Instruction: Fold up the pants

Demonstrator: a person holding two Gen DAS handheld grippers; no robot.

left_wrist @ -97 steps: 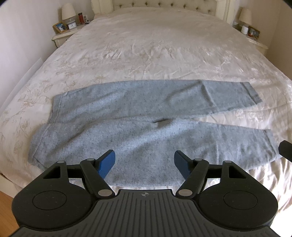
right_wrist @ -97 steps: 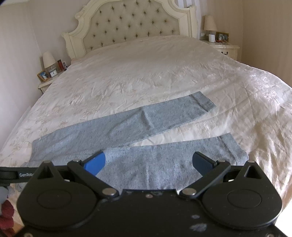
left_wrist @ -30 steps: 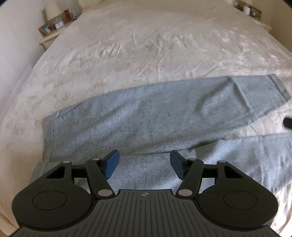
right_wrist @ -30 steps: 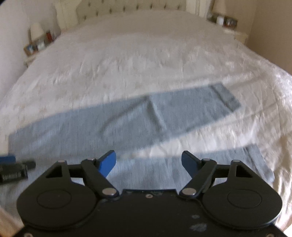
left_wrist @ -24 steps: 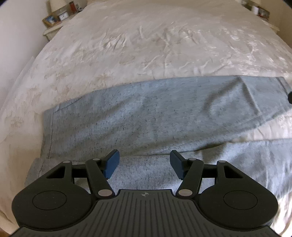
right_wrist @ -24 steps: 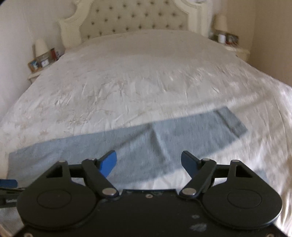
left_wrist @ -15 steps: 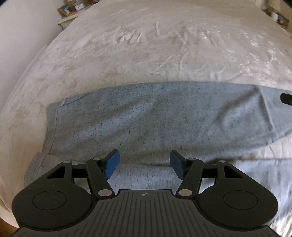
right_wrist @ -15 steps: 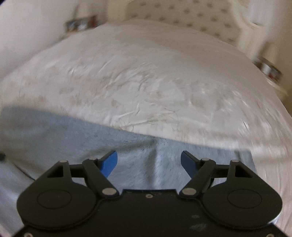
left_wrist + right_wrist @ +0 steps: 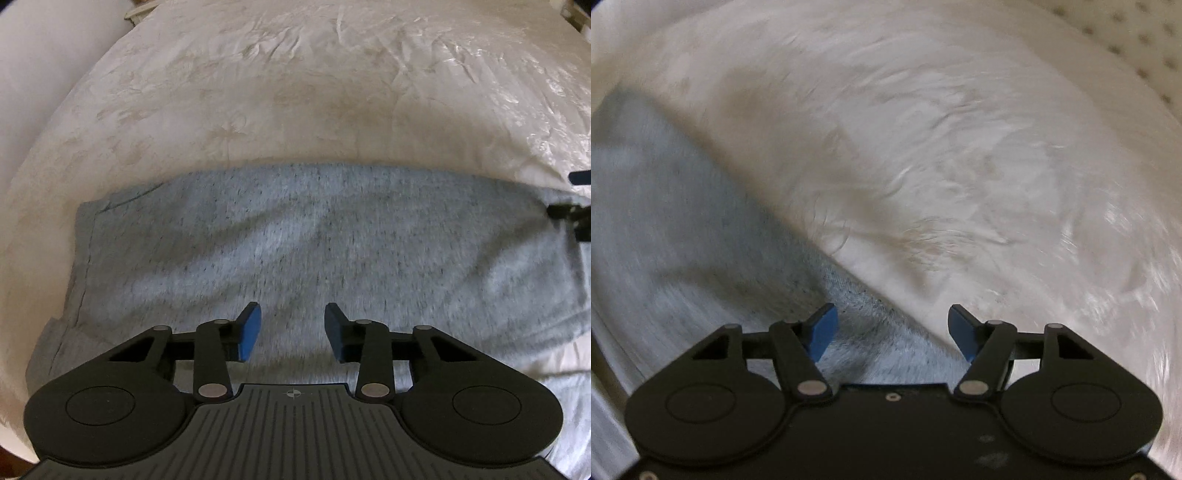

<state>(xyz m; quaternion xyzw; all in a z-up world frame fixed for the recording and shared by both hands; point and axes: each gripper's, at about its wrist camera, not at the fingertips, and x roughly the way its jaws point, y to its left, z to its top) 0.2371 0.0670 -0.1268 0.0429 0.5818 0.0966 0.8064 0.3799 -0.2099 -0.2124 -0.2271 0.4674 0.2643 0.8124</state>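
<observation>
Grey sweatpants (image 9: 295, 243) lie flat across the cream bedspread (image 9: 295, 92), waistband at the left. My left gripper (image 9: 291, 332) is open and empty, low over the upper leg near the waist. My right gripper (image 9: 890, 332) is open and empty, hovering over the far leg of the pants (image 9: 665, 206) close to its upper edge; that view is motion-blurred. The right gripper's tip also shows at the right edge of the left wrist view (image 9: 576, 206).
The bedspread (image 9: 960, 147) stretches away behind the pants. A tufted headboard (image 9: 1145, 44) shows at the top right of the right wrist view. A pale wall (image 9: 44, 66) runs along the bed's left side.
Both grippers have moved forward and down toward the far pant leg. The right gripper has swung its view leftward. The left jaws look slightly narrower than before.
</observation>
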